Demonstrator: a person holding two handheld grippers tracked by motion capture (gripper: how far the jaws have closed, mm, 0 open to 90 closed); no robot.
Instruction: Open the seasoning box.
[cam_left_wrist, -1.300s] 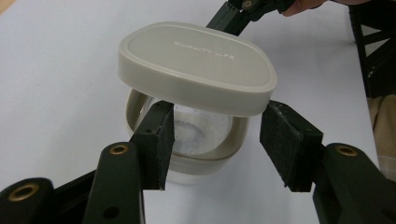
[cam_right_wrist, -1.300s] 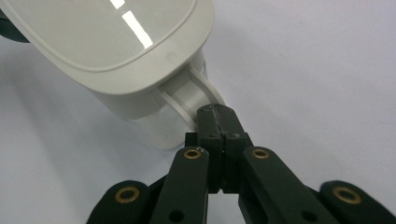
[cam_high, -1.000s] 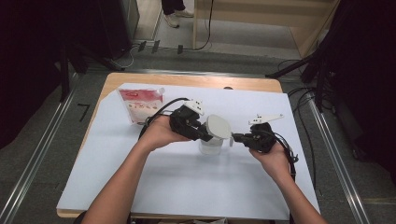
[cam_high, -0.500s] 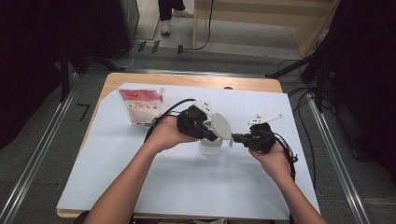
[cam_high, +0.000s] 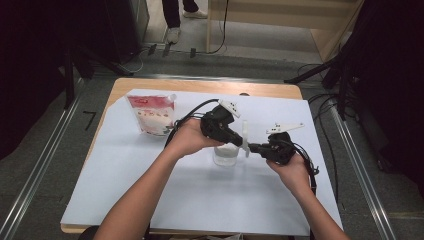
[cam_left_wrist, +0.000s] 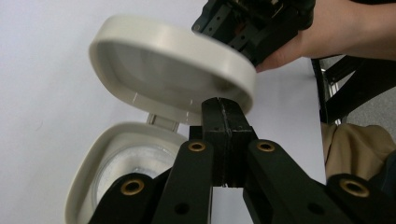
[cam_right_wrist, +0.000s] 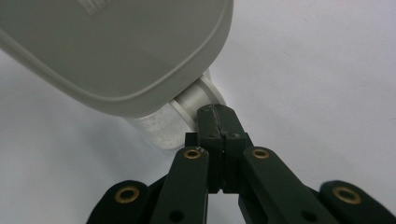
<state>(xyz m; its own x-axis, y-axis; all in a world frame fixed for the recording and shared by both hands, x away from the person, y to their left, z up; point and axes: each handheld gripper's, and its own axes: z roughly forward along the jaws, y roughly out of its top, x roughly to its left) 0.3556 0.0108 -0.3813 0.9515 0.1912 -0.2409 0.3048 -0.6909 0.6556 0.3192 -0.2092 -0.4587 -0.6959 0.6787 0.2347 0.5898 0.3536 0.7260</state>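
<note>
The high view looks forward and down from above the person's side, far enough back to take in the whole worktop (cam_high: 150, 200) and the floor beyond. The left gripper view sits close behind its hand-held gripper (cam_left_wrist: 223, 109), facing across the jar (cam_left_wrist: 116, 168) toward the other hand (cam_left_wrist: 327, 32). The right gripper view looks from just behind its own jaws, close to the lid (cam_right_wrist: 116, 51). All three share the jar with its raised lid.

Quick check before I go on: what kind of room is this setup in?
Most likely a lab or recording workspace, not a kitchen. A small wooden table covered with a white sheet stands on a grey floor between metal floor rails, with cables trailing across the floor and dark equipment stands around it.
</note>
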